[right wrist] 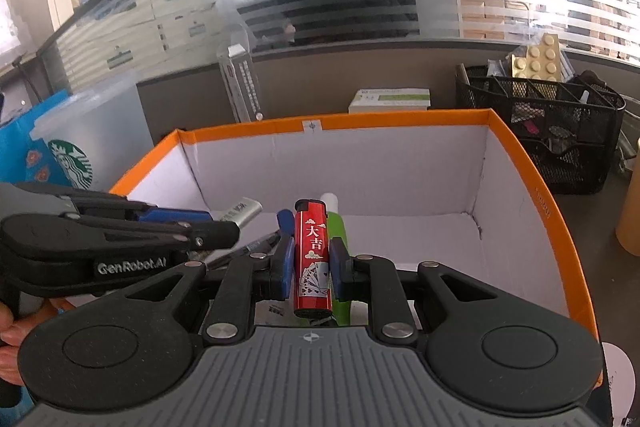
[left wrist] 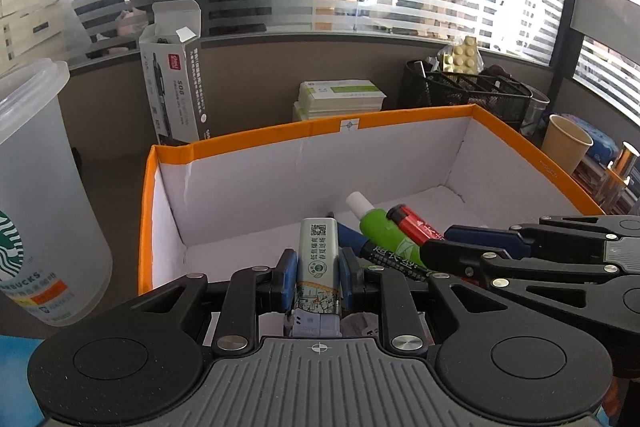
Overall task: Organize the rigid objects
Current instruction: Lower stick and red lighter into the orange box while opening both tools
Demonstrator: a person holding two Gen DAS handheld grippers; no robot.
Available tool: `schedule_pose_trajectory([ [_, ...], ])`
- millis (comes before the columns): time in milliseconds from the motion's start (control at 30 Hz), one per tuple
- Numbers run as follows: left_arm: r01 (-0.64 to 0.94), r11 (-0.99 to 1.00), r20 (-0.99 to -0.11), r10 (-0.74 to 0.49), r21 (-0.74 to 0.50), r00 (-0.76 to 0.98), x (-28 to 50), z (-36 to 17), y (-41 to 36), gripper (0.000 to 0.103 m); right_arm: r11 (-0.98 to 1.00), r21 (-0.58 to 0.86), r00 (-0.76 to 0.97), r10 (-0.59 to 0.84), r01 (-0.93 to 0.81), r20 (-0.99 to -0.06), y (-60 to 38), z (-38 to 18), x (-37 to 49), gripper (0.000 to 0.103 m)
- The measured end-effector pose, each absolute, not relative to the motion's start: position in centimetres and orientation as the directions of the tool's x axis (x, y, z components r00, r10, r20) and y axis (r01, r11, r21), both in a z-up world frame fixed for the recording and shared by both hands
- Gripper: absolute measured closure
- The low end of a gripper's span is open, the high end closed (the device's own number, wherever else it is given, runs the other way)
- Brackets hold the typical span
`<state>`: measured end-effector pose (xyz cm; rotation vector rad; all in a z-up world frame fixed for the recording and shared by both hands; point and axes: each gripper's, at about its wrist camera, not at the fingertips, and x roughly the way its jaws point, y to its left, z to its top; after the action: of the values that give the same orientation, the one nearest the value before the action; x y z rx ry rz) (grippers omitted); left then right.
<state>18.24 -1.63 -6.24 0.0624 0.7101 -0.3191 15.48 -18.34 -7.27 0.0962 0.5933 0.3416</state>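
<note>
An orange-rimmed white box [left wrist: 256, 141] lies in front of both grippers; it also shows in the right wrist view [right wrist: 400, 119]. My left gripper [left wrist: 318, 267] is shut on a silver lighter with green print [left wrist: 319, 259], held over the box's near side. My right gripper [right wrist: 310, 259] is shut on a red lighter [right wrist: 312, 259], beside the left one. A green tube with a white cap [left wrist: 384, 231] and a dark marker [left wrist: 384, 259] lie in the box below them. The right gripper shows in the left wrist view [left wrist: 472, 247]; the left gripper shows in the right wrist view [right wrist: 216, 227].
A Starbucks plastic cup [left wrist: 36, 195] stands left of the box. A tall pen carton [left wrist: 172, 83], stacked small boxes [left wrist: 340, 99] and a black mesh organizer [left wrist: 472, 95] stand behind it. A paper cup [left wrist: 566, 147] is at the right.
</note>
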Motion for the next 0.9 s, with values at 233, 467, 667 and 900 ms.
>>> schedule_pose_trajectory([
  [233, 0.297, 0.954, -0.651, -0.253, -0.044, 0.716, 18.1, -6.2, -1.8, 0.079, 0.943, 0.189, 0.784, 0.334, -0.275, -0.524, -18.6, -7.2, 15.2, 0.073],
  [467, 0.291, 0.956, -0.622, -0.256, -0.047, 0.740, 16.6, -5.0, -1.6, 0.047, 0.945, 0.207, 0.804, 0.325, -0.254, -0.498, -19.5, -6.7, 14.2, 0.063],
  [667, 0.242, 0.970, -0.561, -0.207, -0.011, 0.801, 13.9, -2.9, -0.7, 0.019, 0.938, 0.283, 0.844, 0.313, -0.201, -0.435, -20.9, -5.9, 12.1, 0.030],
  [900, 0.186, 0.982, -0.501, -0.155, 0.013, 0.852, 10.2, -1.4, 1.1, 0.001, 0.940, 0.292, 0.891, 0.278, -0.176, -0.358, -20.5, -4.5, 8.4, 0.004],
])
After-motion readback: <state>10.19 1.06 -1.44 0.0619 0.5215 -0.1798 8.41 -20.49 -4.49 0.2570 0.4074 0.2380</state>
